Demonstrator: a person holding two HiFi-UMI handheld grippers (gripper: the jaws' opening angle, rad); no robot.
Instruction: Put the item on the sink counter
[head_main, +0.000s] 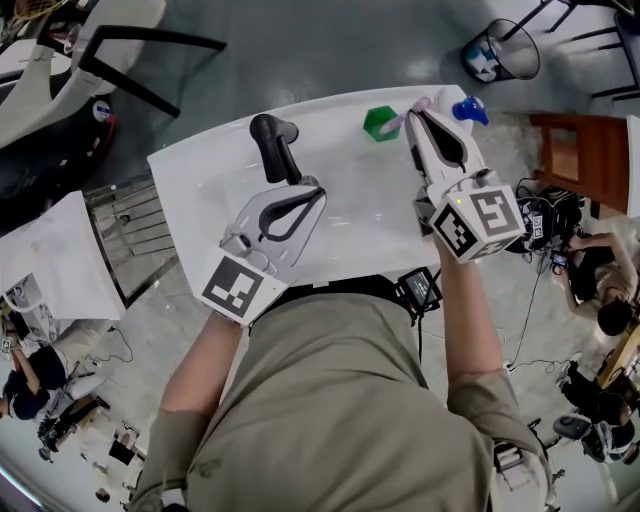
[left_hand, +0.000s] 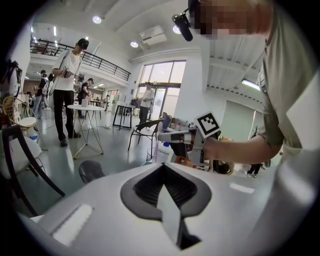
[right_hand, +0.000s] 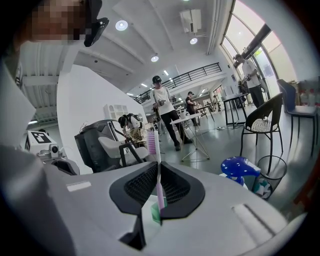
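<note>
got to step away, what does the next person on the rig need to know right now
Left gripper: shut and empty, over the counter beside the faucet.
Right gripper: shut on the toothbrush, bristles up, near the counter's far edge by the green cup. I cannot tell whether the brush's lower end is in the cup.
Done: toothbrush is gripped.
Left: lay it on a bare part of the counter and open the right jaws.
</note>
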